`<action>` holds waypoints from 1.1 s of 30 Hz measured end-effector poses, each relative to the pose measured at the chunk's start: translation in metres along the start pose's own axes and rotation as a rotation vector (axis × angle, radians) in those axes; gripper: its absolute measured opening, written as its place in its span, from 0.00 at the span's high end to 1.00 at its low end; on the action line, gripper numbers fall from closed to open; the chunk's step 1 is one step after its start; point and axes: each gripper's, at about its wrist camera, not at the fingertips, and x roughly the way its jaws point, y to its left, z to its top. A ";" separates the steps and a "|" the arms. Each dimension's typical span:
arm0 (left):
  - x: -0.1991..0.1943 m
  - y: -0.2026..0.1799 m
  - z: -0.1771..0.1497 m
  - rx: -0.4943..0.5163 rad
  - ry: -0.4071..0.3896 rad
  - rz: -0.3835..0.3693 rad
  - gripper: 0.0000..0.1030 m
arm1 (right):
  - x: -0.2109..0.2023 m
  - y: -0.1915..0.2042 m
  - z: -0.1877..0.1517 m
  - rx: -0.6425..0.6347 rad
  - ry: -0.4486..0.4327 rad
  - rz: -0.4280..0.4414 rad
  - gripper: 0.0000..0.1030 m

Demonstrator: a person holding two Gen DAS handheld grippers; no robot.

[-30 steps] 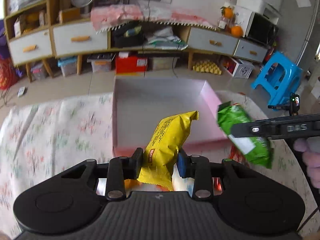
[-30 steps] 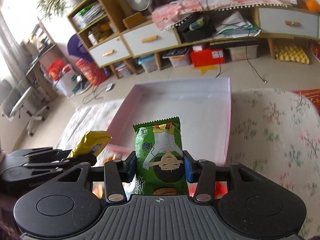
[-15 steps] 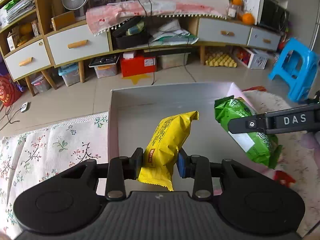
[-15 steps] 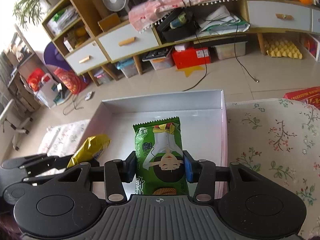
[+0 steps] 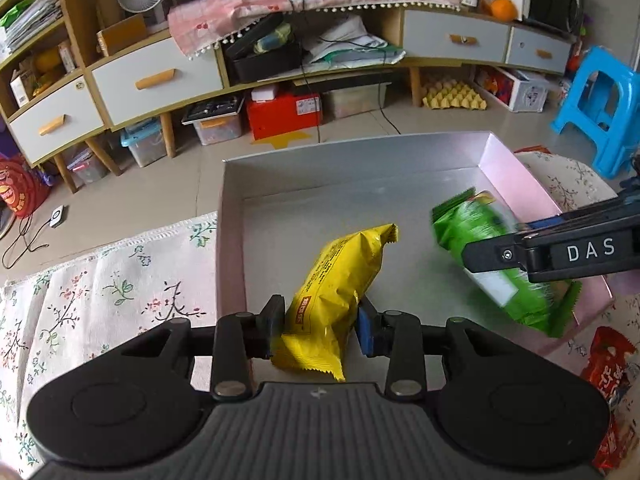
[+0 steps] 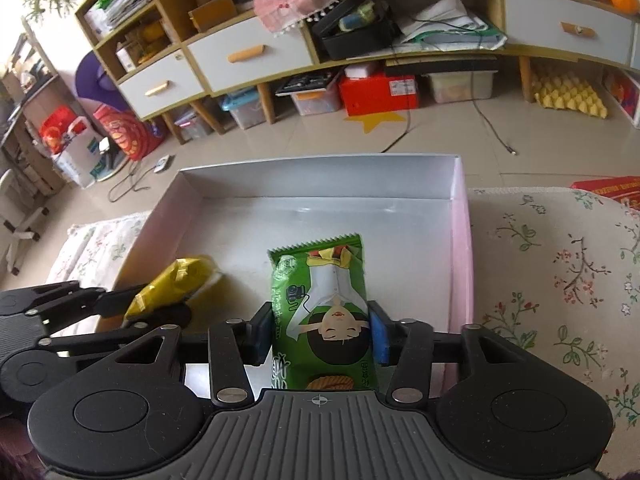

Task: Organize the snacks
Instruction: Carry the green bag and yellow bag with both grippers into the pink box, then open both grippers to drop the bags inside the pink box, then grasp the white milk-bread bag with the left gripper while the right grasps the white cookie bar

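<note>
My left gripper (image 5: pixel 320 330) is shut on a yellow snack packet (image 5: pixel 340 288) and holds it over the near left part of a shallow pink box (image 5: pixel 230 216) with a grey inside. My right gripper (image 6: pixel 320 334) is shut on a green snack packet (image 6: pixel 324 304) with a cartoon girl on it, over the box (image 6: pixel 460 232) near its right wall. The green packet (image 5: pixel 492 268) and the right gripper's arm show at the right of the left wrist view. The yellow packet (image 6: pixel 176 284) shows at the left of the right wrist view.
The box lies on a floral tablecloth (image 5: pixel 100 280). A red snack packet (image 5: pixel 608 368) lies on the cloth right of the box's near corner. Beyond the table edge are the floor, a low cabinet with drawers (image 5: pixel 160 76) and a blue stool (image 5: pixel 600 96).
Both grippers have moved forward over the box with their packets still held. The box now fills more of both views, and the packets sit lower above its floor.
</note>
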 end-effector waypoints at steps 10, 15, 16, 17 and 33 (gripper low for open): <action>-0.020 -0.007 -0.003 -0.014 -0.036 -0.004 0.27 | -0.032 0.012 0.002 -0.038 -0.024 -0.026 0.27; -0.044 -0.006 -0.011 -0.047 -0.062 -0.018 0.13 | -0.066 0.023 -0.008 -0.101 -0.059 -0.030 0.19; -0.049 -0.006 -0.013 -0.051 -0.060 -0.017 0.10 | -0.075 0.024 -0.012 -0.106 -0.066 -0.025 0.18; -0.054 -0.006 -0.016 -0.053 -0.058 -0.011 0.08 | -0.081 0.025 -0.015 -0.107 -0.071 -0.022 0.16; -0.100 -0.004 -0.063 -0.174 0.077 0.149 0.01 | -0.142 0.059 -0.106 -0.143 -0.078 0.025 0.11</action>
